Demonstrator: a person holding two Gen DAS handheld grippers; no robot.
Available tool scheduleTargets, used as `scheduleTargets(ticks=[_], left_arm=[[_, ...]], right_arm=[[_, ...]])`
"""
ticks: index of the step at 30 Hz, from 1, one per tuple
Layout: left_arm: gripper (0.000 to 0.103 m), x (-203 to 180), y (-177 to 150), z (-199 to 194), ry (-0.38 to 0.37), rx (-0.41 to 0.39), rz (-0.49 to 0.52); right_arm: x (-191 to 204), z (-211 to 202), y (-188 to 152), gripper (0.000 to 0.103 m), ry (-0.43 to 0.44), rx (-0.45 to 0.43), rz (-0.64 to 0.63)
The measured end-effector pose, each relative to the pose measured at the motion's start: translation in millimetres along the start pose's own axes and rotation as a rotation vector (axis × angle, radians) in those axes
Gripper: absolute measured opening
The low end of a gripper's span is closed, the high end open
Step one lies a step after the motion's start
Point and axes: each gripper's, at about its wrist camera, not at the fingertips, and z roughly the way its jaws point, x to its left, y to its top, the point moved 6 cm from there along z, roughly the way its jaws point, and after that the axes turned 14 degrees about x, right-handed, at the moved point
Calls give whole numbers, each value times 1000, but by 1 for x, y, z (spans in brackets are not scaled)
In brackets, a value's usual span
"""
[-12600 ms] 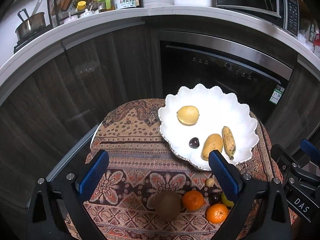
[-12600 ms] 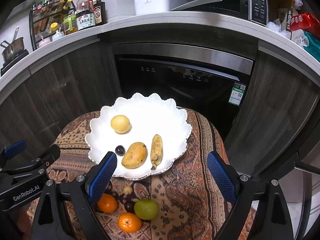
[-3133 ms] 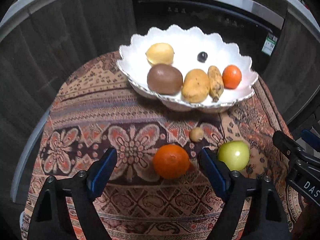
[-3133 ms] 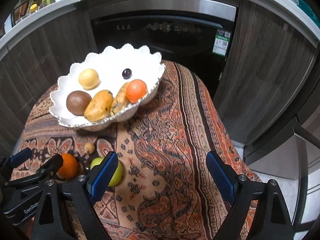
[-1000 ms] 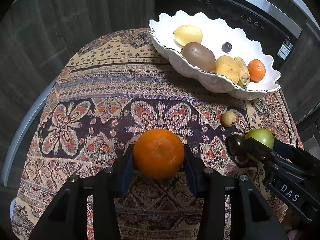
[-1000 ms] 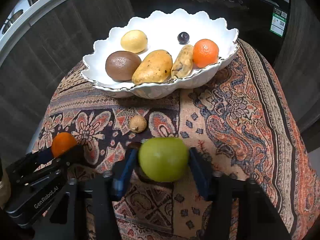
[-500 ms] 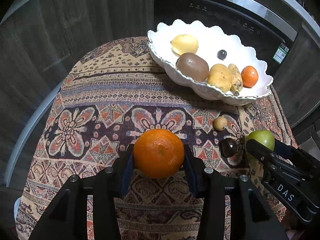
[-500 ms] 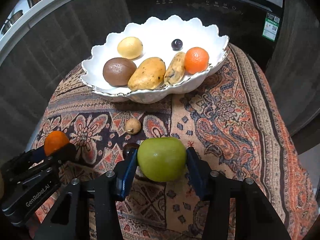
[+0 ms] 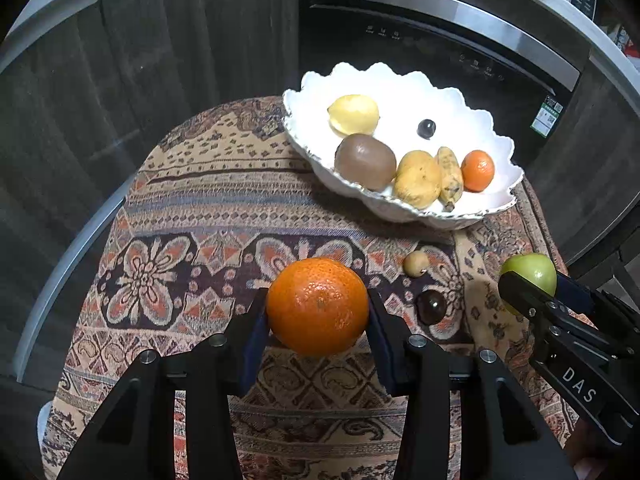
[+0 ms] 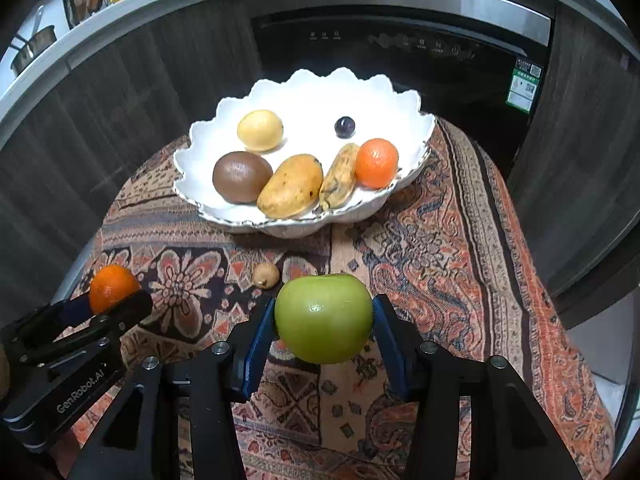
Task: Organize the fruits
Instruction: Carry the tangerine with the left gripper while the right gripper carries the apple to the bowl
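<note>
Nearest, my left gripper (image 9: 318, 320) is clenched on a mandarin (image 9: 317, 306), held above the patterned tablecloth (image 9: 192, 216); my right gripper (image 10: 324, 332) is clenched on a green apple (image 10: 324, 318). Beyond them, on the cloth, lie a small tan longan (image 9: 415, 264) and a dark round fruit (image 9: 431, 307). Farther, the scalloped white bowl (image 10: 412, 104) holds a kiwi (image 10: 241, 176), mango (image 10: 291, 185), banana (image 10: 340, 176), second mandarin (image 10: 377, 163), lemon (image 10: 260, 130) and dark grape (image 10: 345, 126). Behind it stands a built-in dishwasher (image 10: 400, 52).
</note>
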Motion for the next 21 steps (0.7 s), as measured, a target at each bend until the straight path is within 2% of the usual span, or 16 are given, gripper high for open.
scheduleTargets(ticks=[21], left_arm=[[45,-25,62,-40,-16,-100,60]], right_arm=[[-12,-48,53,50,-9,-126,4]])
